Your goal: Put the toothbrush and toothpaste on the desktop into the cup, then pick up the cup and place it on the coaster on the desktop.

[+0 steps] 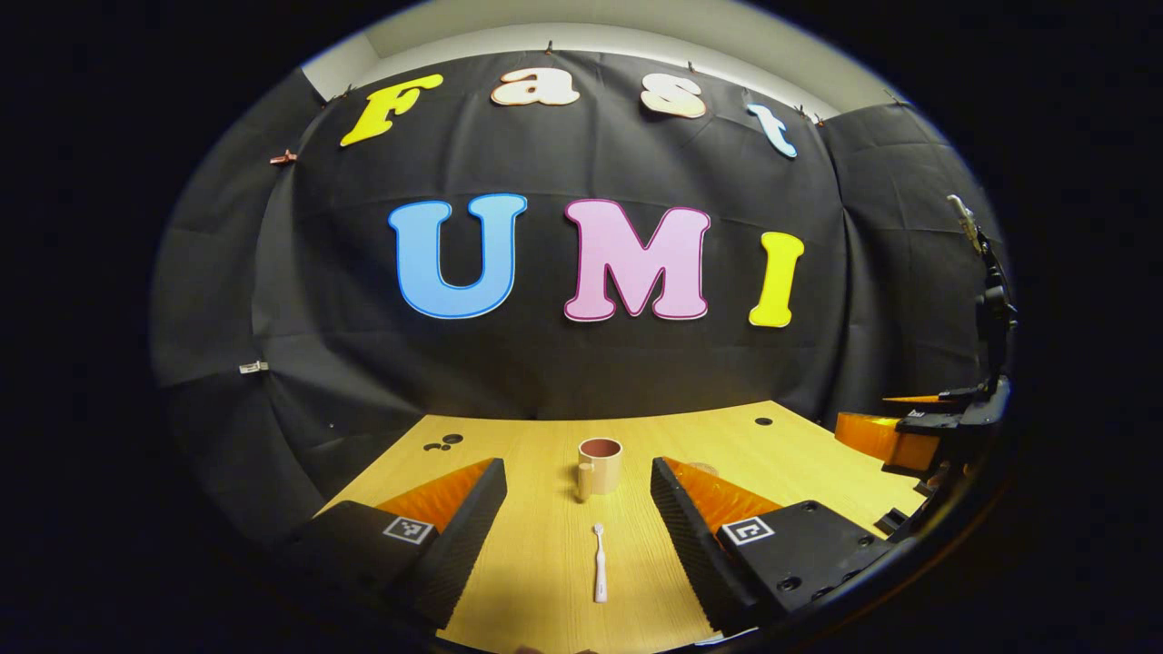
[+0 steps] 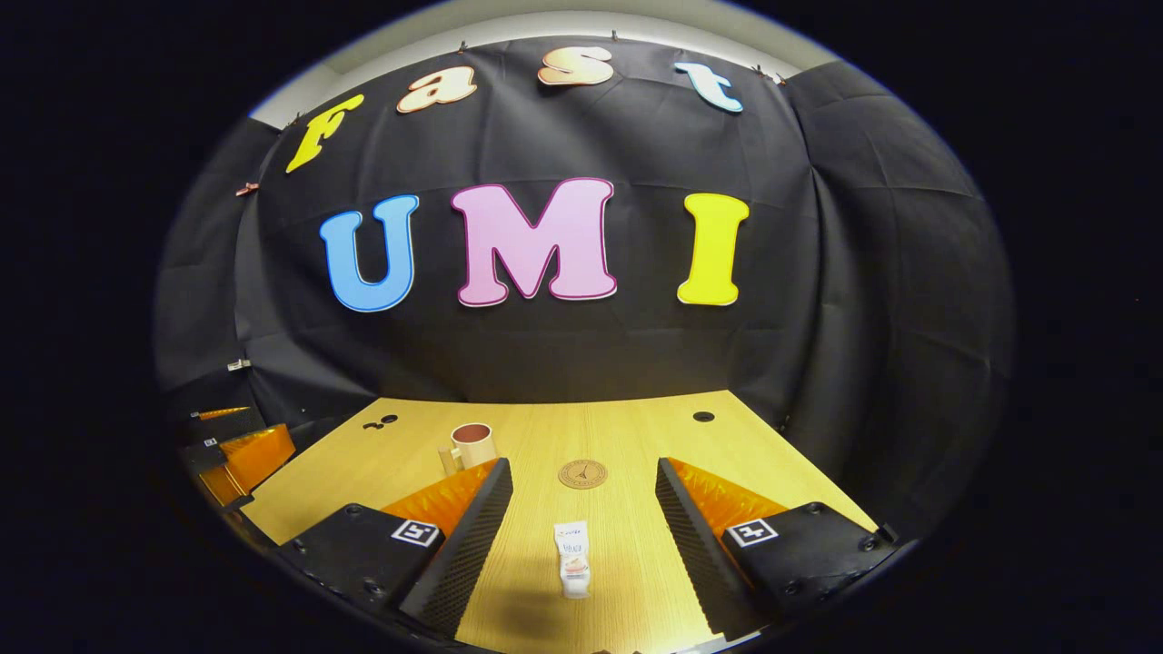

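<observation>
In the left gripper view, the left hand-held gripper [image 1: 578, 509] hovers released above the pale wooden worktop [image 1: 536, 581], its two black ribbed fingers spread wide with nothing between them but open wood. A slim white toothbrush [image 1: 600, 563] lies flat on the worktop in that gap, pointing straight ahead, touching neither finger. Just beyond the fingertips stands a small beige cup with a reddish-brown inside [image 1: 599, 467], upright, its handle turned toward the gripper. In the right gripper view, the right hand-held gripper [image 2: 583, 509] is likewise released, fingers wide apart over the worktop. A small white toothpaste tube [image 2: 572, 559] lies flat between them, clear of both. Ahead of it, near the fingertips, a round brown wooden coaster [image 2: 582, 473] rests on the wood, and the cup stands further off beside the left-hand finger.
</observation>
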Available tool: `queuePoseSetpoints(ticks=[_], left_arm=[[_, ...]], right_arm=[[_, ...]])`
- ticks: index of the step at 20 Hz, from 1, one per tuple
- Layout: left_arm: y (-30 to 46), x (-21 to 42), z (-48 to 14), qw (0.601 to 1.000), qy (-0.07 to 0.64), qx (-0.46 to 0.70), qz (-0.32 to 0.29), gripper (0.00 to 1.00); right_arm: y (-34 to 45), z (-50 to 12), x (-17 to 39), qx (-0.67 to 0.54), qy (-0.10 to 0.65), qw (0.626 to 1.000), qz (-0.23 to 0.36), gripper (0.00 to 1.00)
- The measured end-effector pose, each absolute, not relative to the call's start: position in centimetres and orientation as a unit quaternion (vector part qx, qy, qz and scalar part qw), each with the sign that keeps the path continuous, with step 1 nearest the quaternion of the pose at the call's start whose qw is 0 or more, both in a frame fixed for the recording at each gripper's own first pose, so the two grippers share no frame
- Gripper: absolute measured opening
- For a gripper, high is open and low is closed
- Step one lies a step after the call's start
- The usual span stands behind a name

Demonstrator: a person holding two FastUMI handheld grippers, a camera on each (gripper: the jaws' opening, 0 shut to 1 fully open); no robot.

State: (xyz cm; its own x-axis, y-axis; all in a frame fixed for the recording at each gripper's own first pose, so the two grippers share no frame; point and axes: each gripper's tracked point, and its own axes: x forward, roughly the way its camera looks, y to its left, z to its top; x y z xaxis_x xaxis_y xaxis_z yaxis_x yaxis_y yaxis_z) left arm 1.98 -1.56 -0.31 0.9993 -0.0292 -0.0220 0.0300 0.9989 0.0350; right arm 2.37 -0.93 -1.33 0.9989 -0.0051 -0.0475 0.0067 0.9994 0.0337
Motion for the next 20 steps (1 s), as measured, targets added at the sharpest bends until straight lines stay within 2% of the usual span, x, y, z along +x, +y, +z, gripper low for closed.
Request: queuePoseSetpoints(ticks=[11,20], left_arm=[[-1.4,3.0,-0.9,1.000,0.022,0.018,-0.008,0.99],[0.8,3.5,-2.2,0.999,0.041,0.013,0.033,0.99]], right_arm=[[-0.7,-2.6,4.0,0.013,0.050,0.999,0.004,0.97],[1.0,-6.3,7.4,0.007,0.122,0.992,0.030,0.97]])
